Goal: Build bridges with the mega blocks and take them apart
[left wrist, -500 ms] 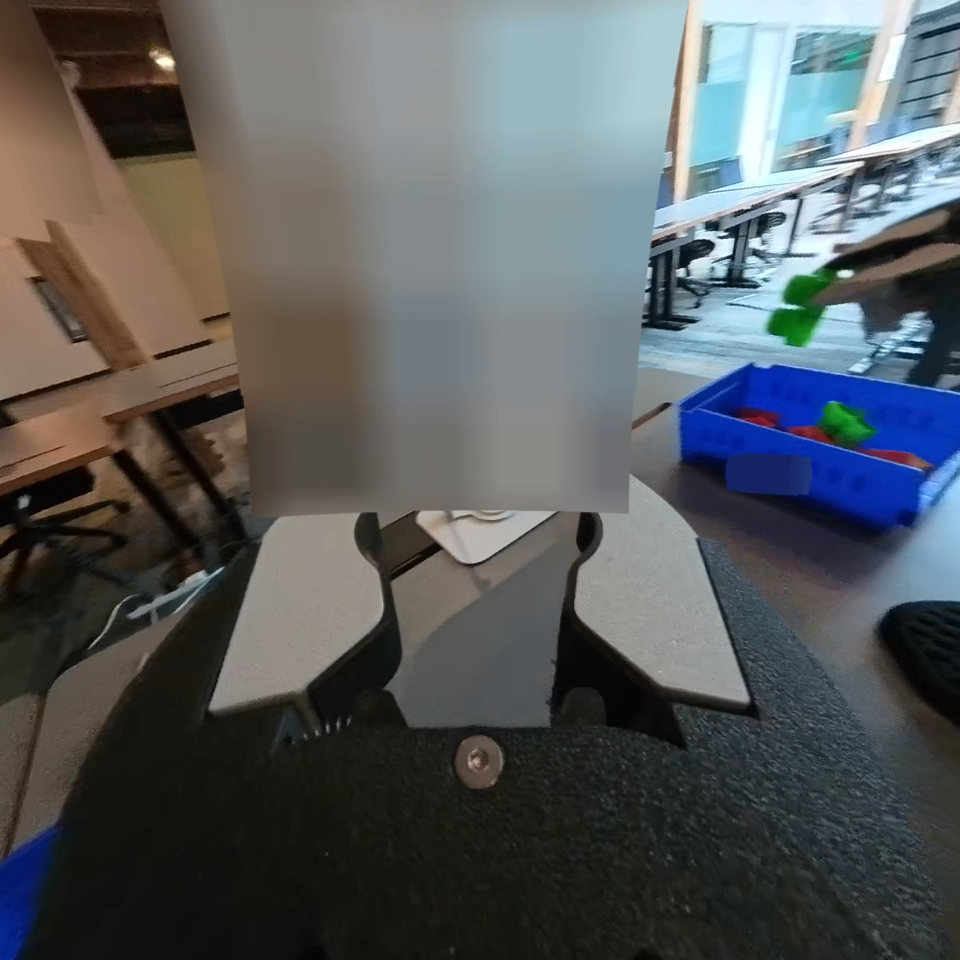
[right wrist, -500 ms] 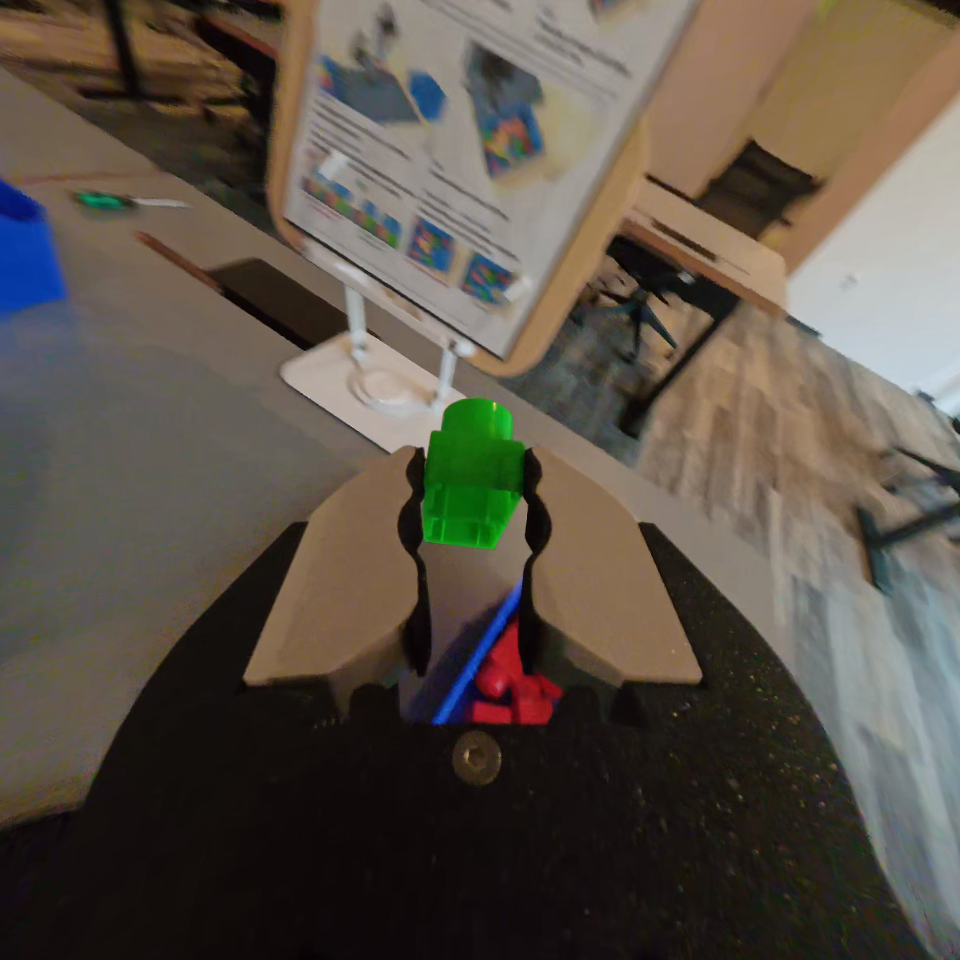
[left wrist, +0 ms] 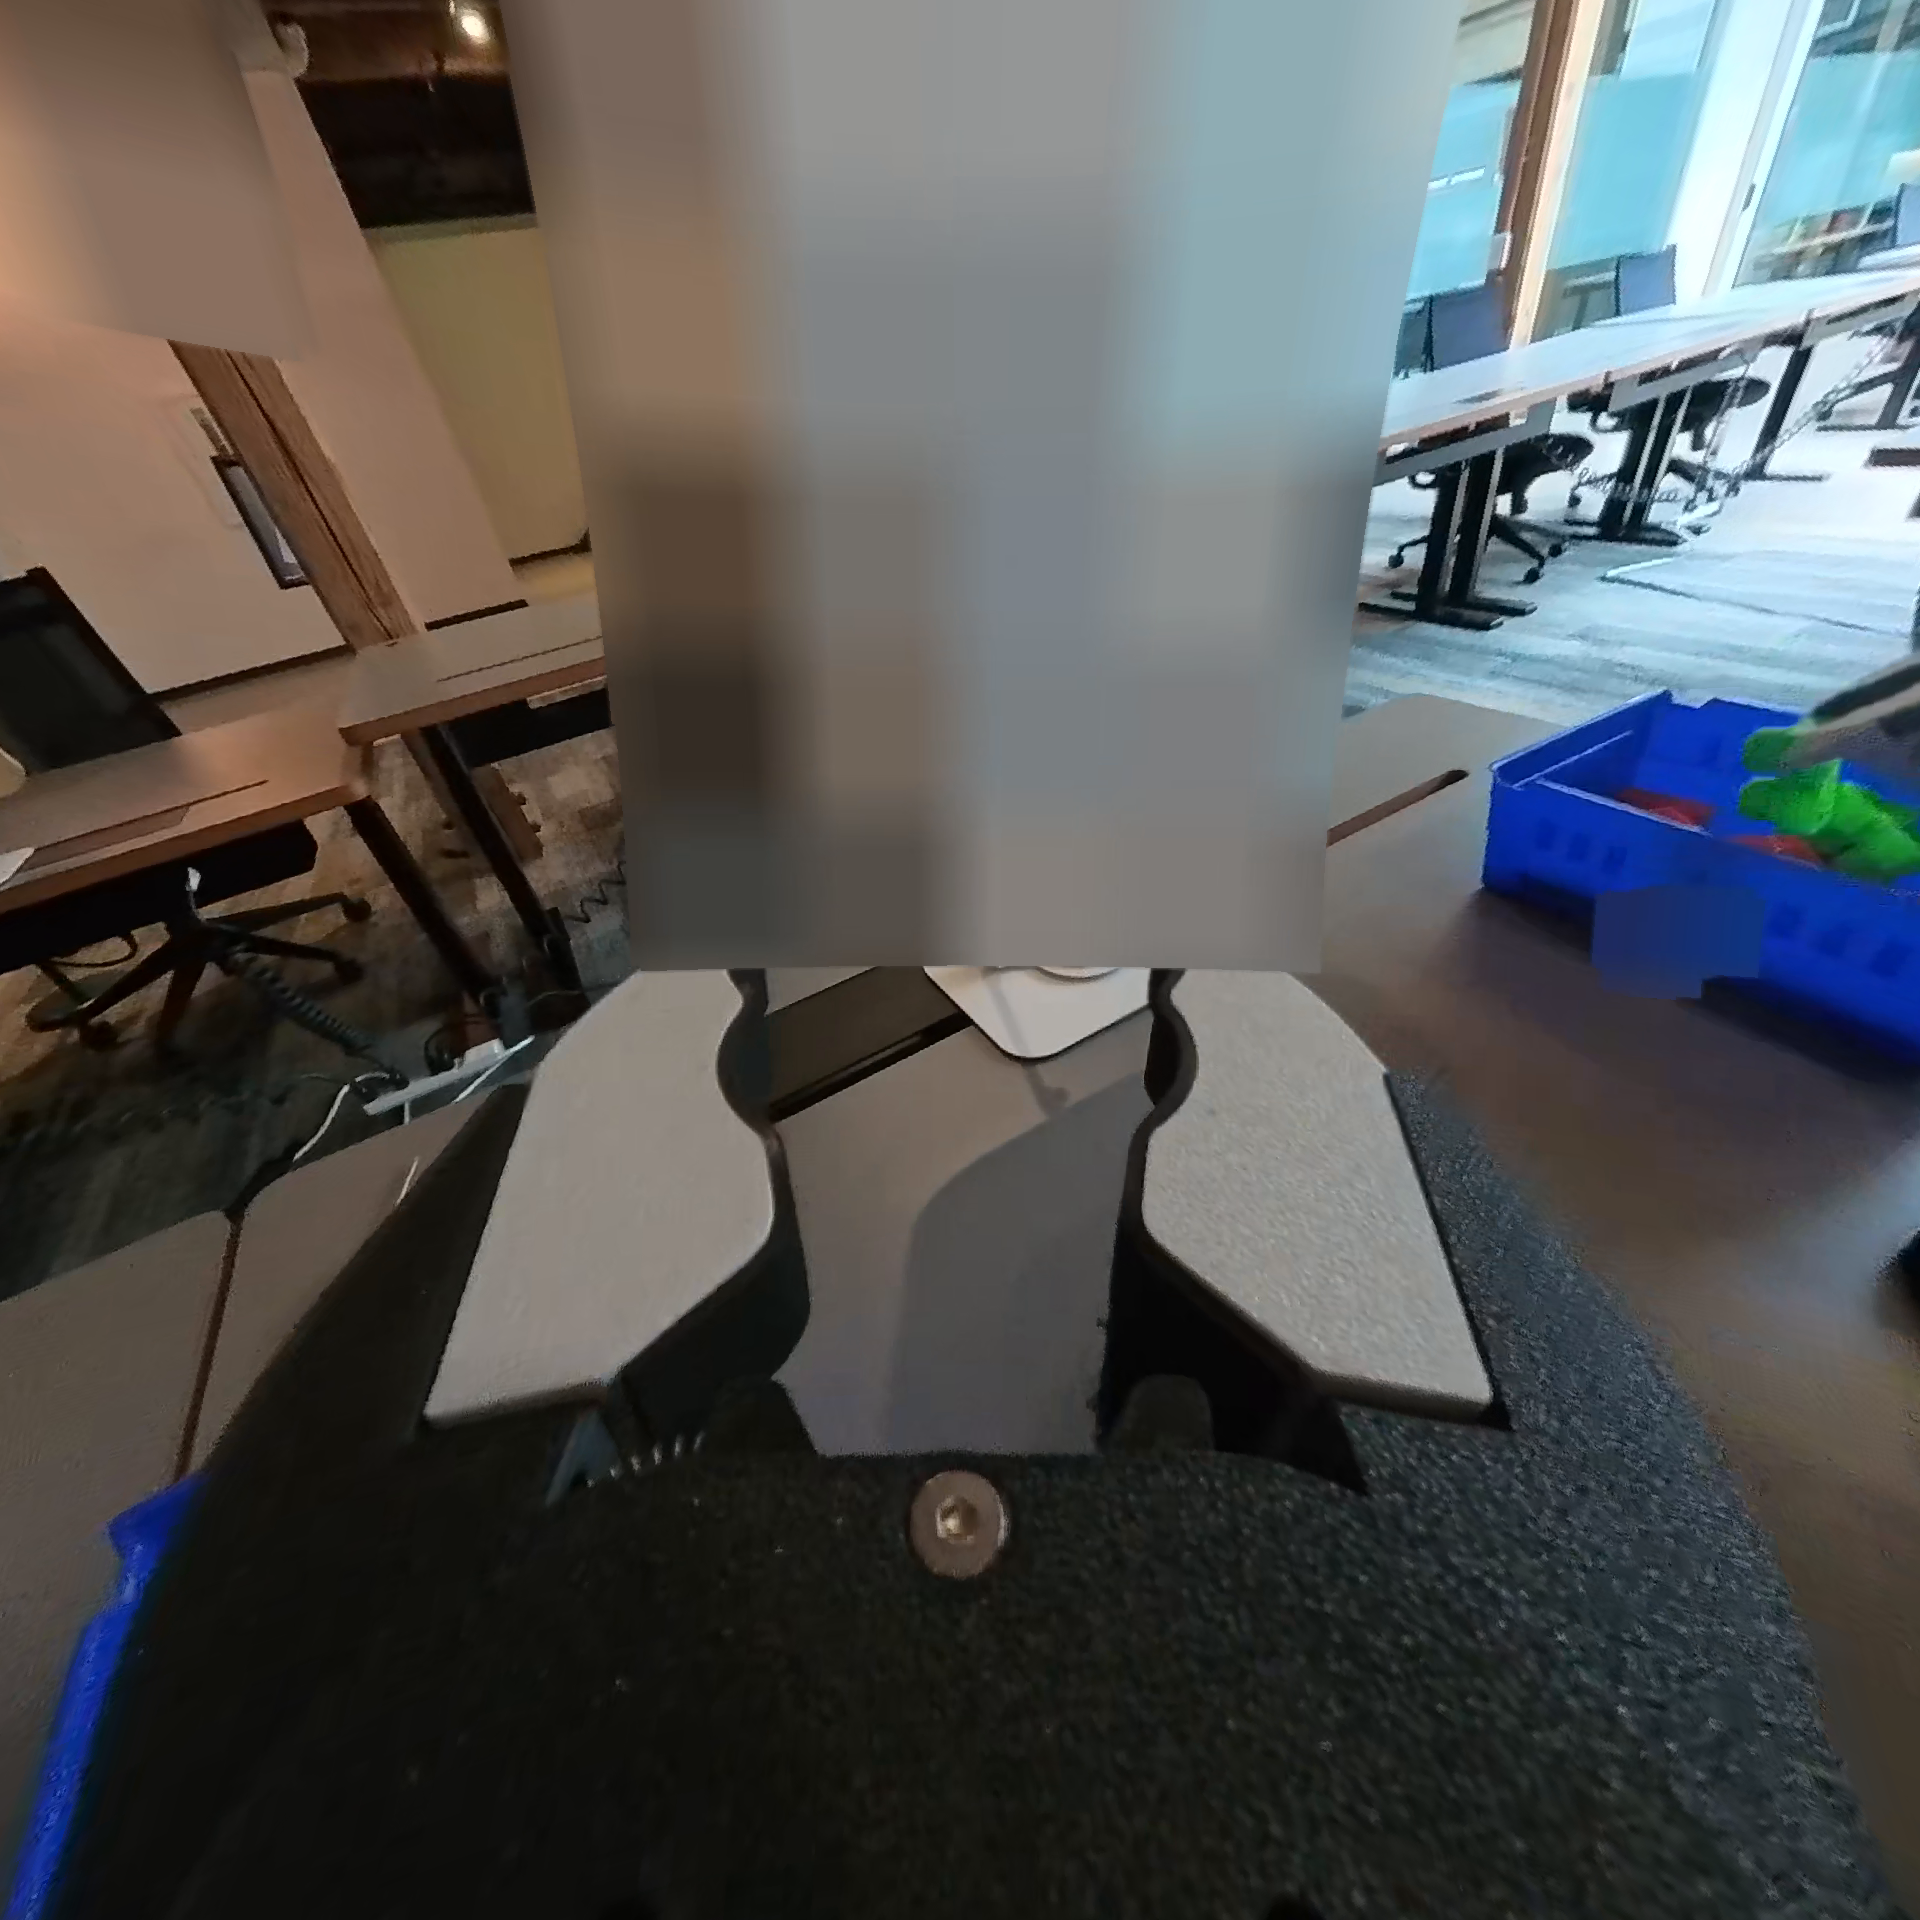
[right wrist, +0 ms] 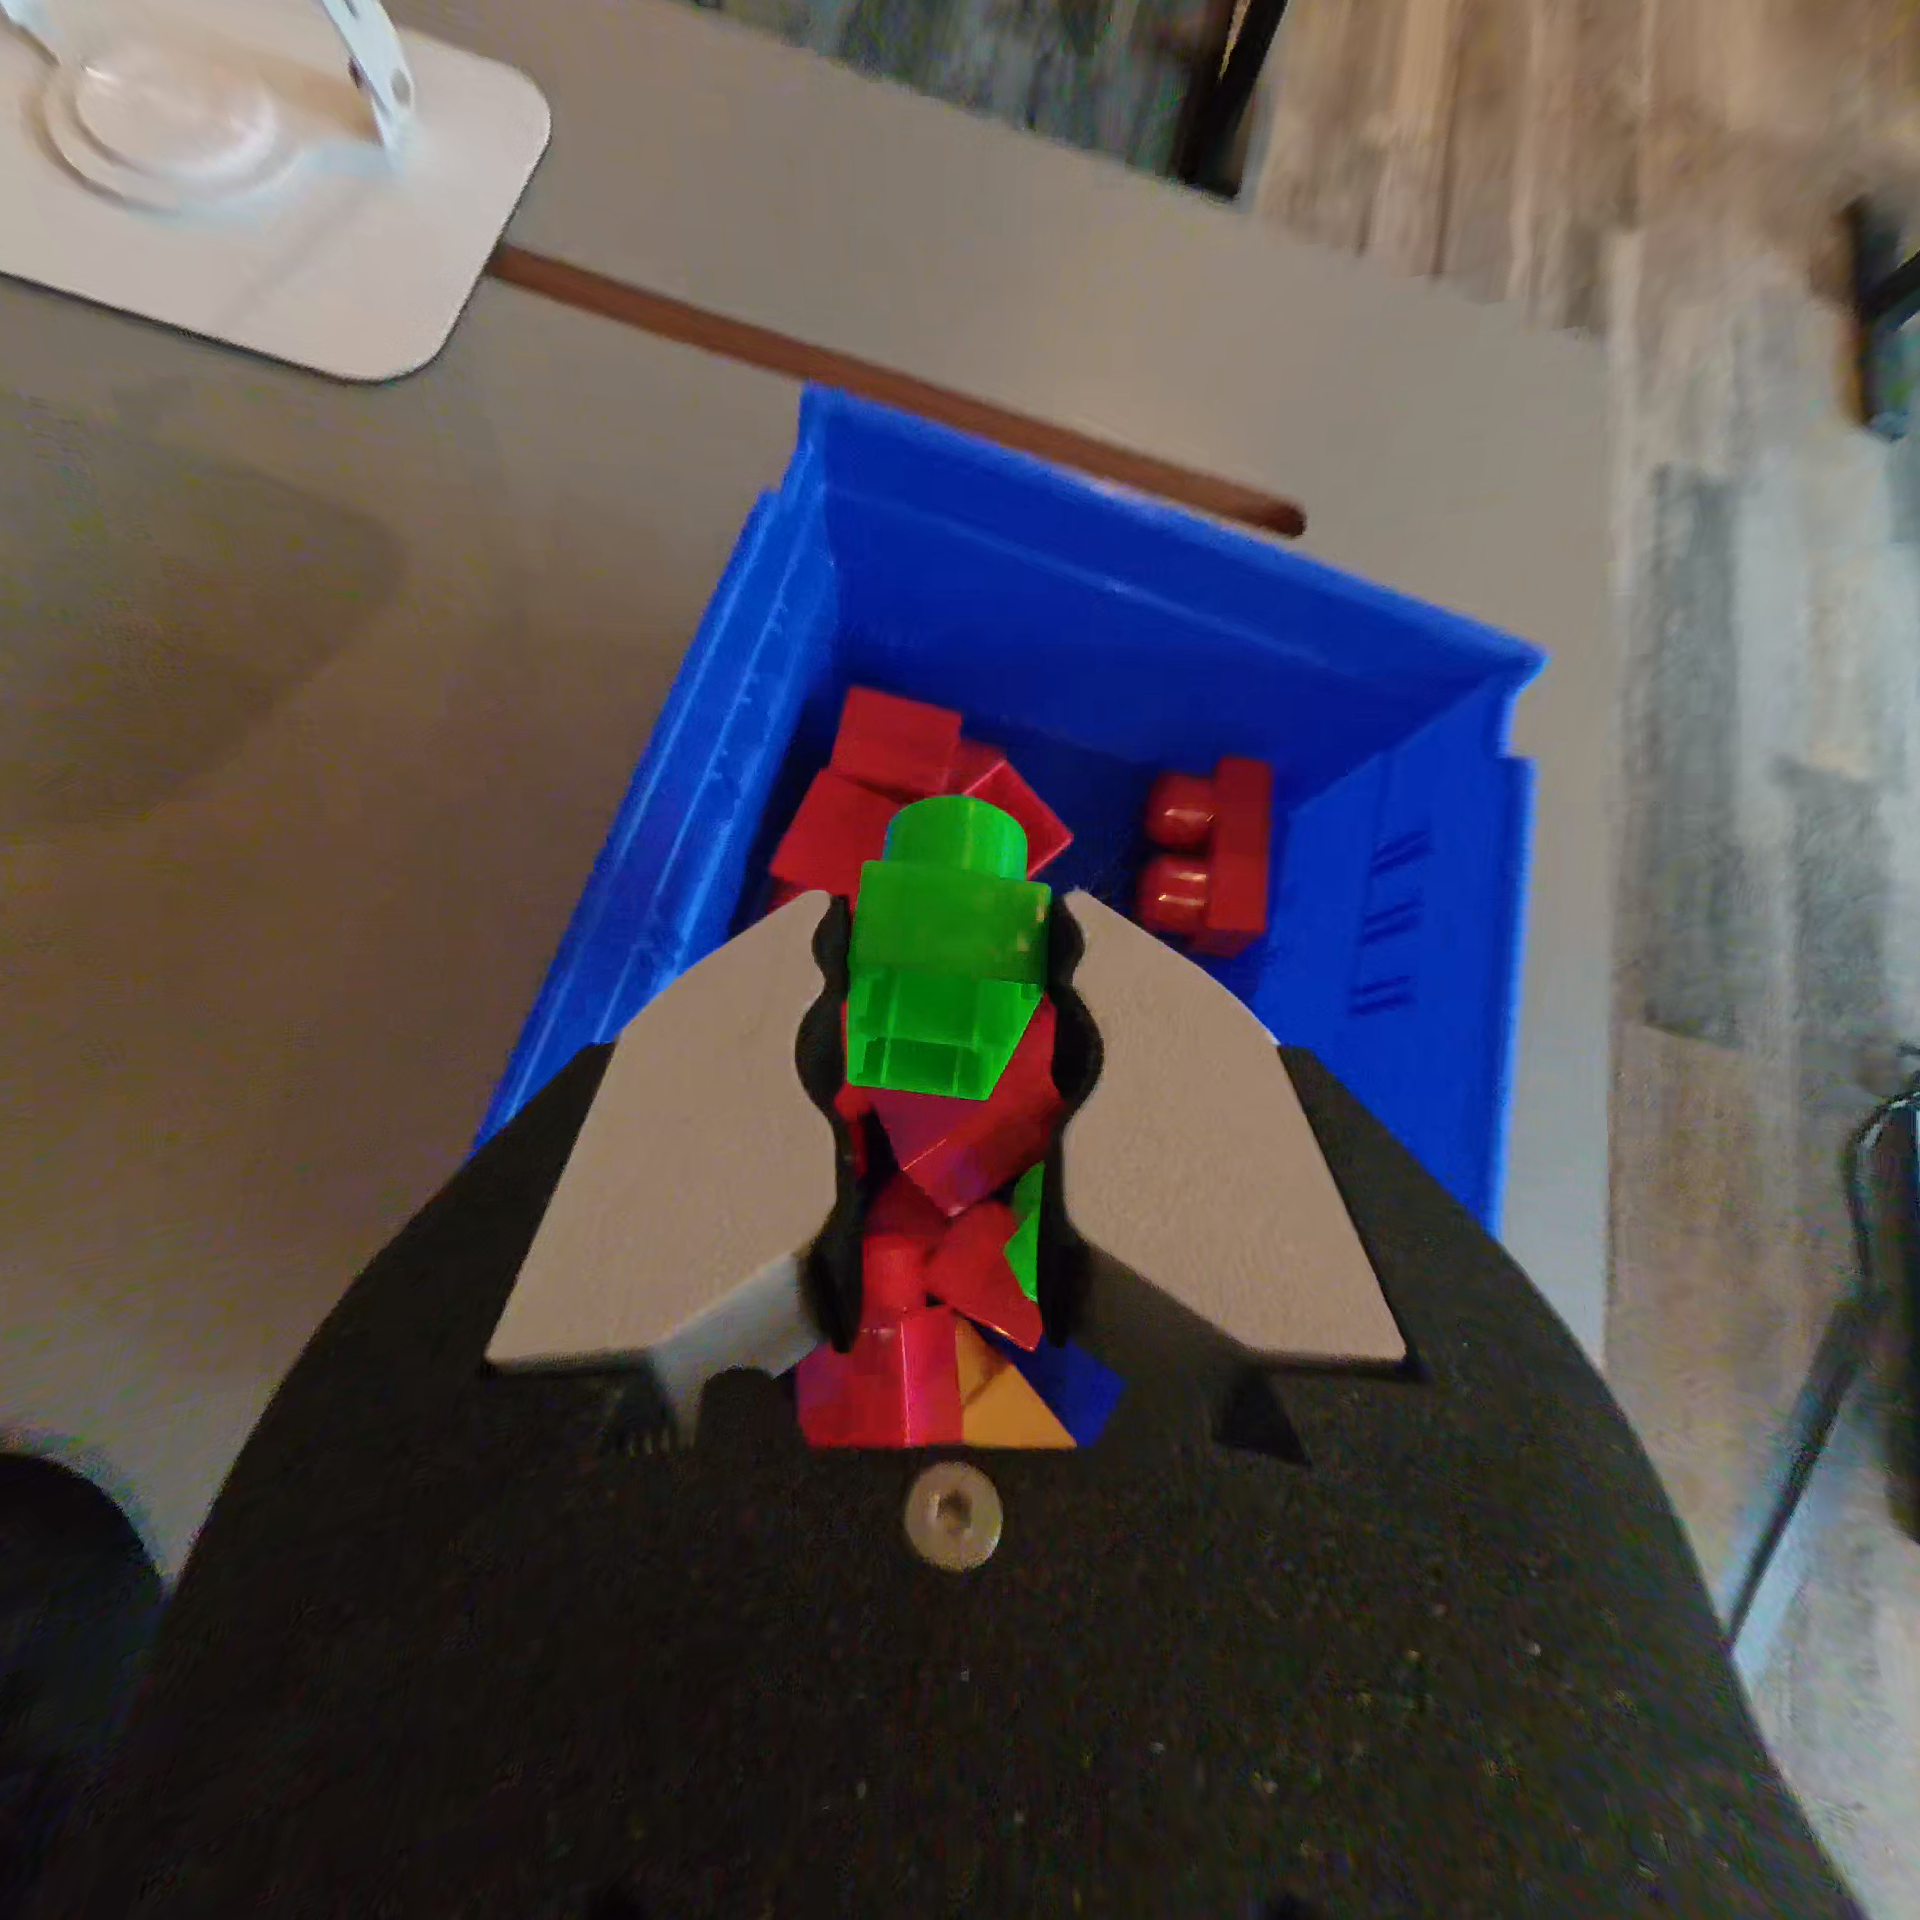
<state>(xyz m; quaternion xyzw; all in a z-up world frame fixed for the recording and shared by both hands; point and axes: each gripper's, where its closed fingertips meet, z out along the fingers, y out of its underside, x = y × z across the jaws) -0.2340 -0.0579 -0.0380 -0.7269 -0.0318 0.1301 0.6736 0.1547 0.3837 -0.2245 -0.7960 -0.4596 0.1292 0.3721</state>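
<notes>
My right gripper [right wrist: 948, 935] is shut on a green one-stud block [right wrist: 945, 956] and holds it over the blue bin [right wrist: 1122, 623]. The bin holds several red blocks [right wrist: 1210, 857], with more red, green and orange pieces showing between my fingers. My left gripper [left wrist: 956, 1039] is open and empty above the dark table. In the left wrist view the blue bin [left wrist: 1558, 842] sits at the far right with green blocks [left wrist: 1829, 821] and red ones inside, and the right gripper's tip [left wrist: 1870, 717] comes in over it with the green block.
A stand with a white base [right wrist: 260, 197] and a blurred-out panel stands on the table, straight ahead of my left gripper [left wrist: 1039, 1008]. A brown slot [right wrist: 894, 384] runs across the table behind the bin. The table edge and floor lie to the right. The left gripper's tips are roughly 60 cm from the right gripper's. The brown slot [right wrist: 894, 384] sits 30 cm or so from the ends of my right fingers.
My right gripper has swung from facing the stand to pointing down over the blue bin, still holding the green block. My left gripper has barely moved.
</notes>
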